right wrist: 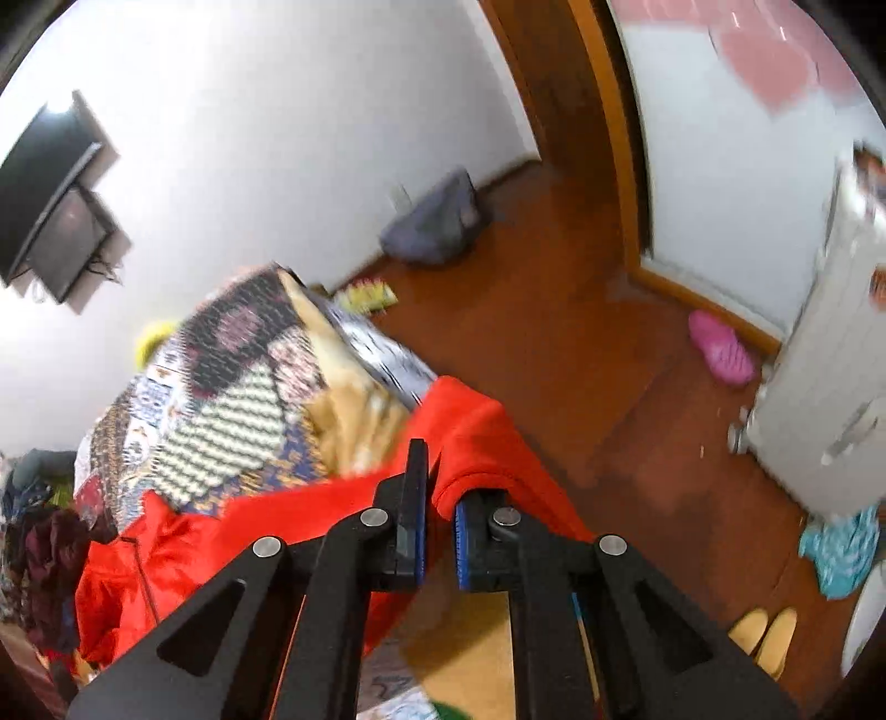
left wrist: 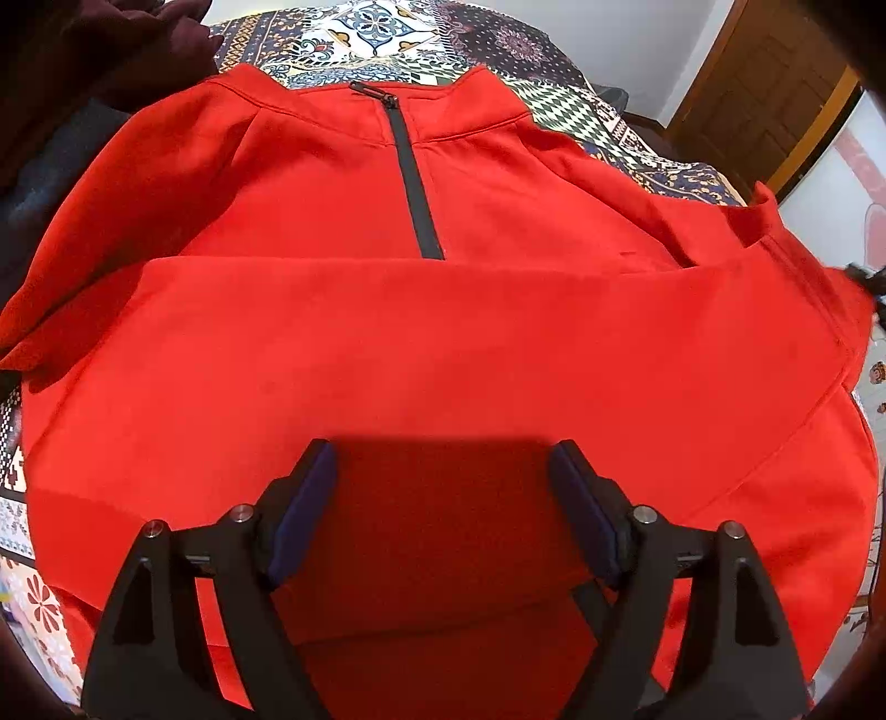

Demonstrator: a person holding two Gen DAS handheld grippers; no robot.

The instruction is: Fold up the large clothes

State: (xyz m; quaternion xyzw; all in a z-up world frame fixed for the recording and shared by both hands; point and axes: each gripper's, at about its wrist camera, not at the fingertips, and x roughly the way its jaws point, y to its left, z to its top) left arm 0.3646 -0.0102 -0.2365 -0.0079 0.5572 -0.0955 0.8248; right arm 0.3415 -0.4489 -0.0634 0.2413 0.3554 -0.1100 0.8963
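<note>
Patterned bedspread (left wrist: 382,33) under red pullover (left wrist: 443,343), one sleeve folded across chest. Left gripper (left wrist: 443,476) spread above hem, empty. Right gripper (right wrist: 440,498) clenched on sleeve cuff (right wrist: 470,437); risk: thin pinch slips, fold shifts.

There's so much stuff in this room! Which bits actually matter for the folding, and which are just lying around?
Part of the job:
- red pullover, spread on the patterned bedspread
- left gripper, jaws open above it
- right gripper, jaws shut on a fold of the red fabric

Just lying about:
- pink slipper
- yellow slippers
- grey bag by the wall
- wall TV
</note>
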